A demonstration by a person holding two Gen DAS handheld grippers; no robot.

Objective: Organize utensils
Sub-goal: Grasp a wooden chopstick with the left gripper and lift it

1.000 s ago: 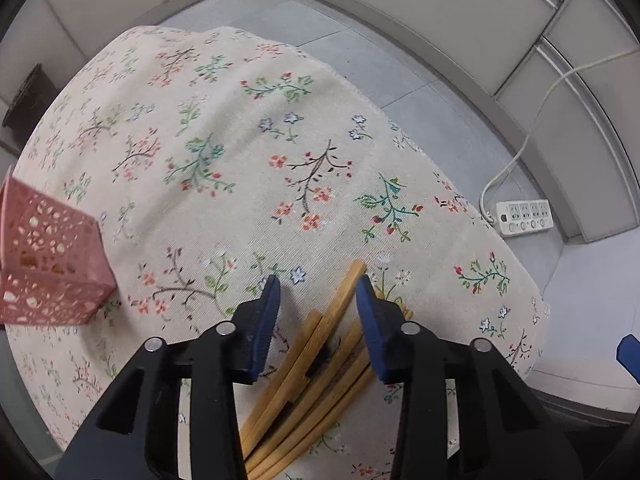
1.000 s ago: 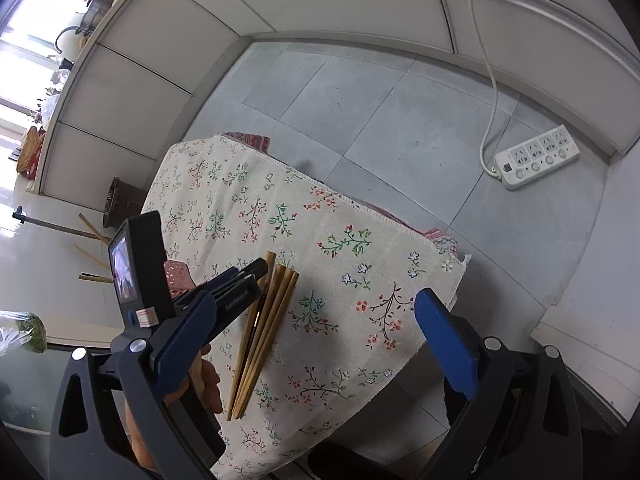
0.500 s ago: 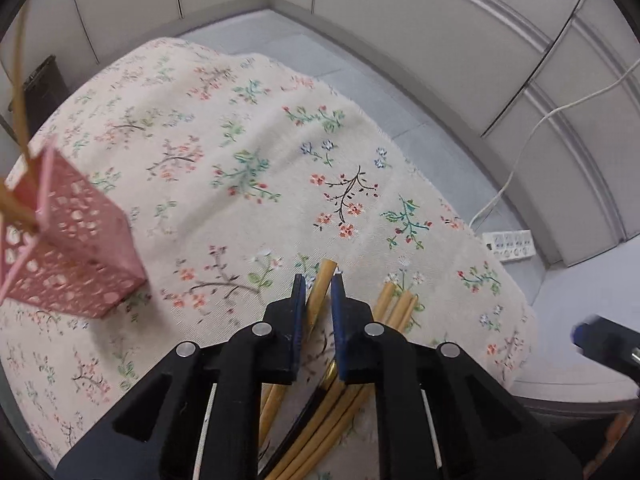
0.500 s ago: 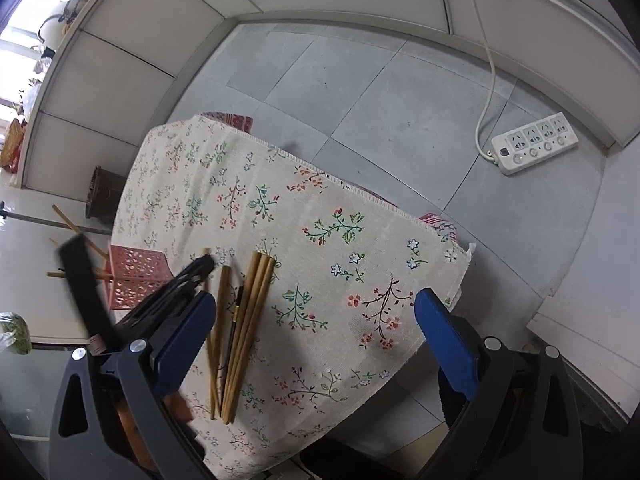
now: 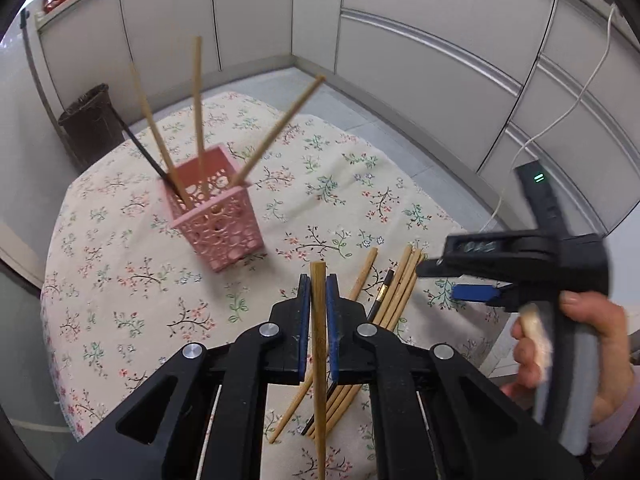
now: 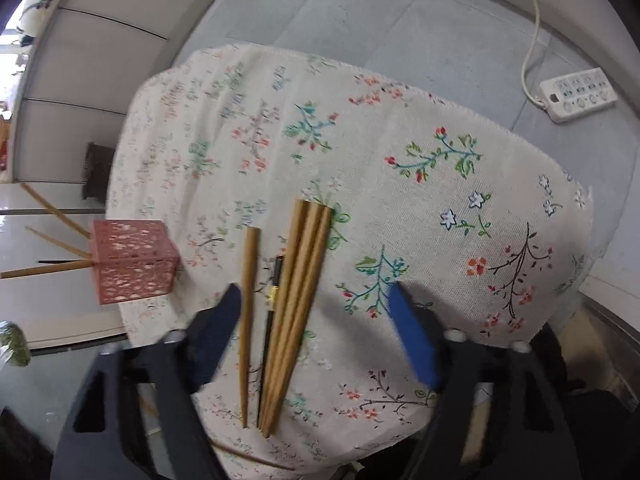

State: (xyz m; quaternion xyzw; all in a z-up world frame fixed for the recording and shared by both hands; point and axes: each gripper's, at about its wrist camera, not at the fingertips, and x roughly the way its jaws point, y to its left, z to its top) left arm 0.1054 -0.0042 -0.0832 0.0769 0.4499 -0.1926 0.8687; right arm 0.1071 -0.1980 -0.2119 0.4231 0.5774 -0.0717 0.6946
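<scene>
My left gripper is clamped on a single wooden chopstick, which is lifted off the floral tablecloth. The stick runs straight along the jaws, blunt end pointing away from me toward the far side, its thin end trailing back under the gripper body. The pink holder stands to the left and farther off, already carrying three wooden sticks and a dark one, all splayed outward.

My worry is the drop. The pads pinch the stick near its blunt end, so most of its length hangs behind the grip; I judge it could pivot between them as I swing toward the holder. Those leaning sticks also crowd the opening, and a tilted entry could knock one, or tip the light basket.

My right gripper has just been closing but its jaws are apart, with nothing pressed between them. It straddles the remaining chopsticks, which lie side by side on the cloth, long axes running near to far, blunt ends far. Closing here could catch several at once, including the black chopstick.
</scene>
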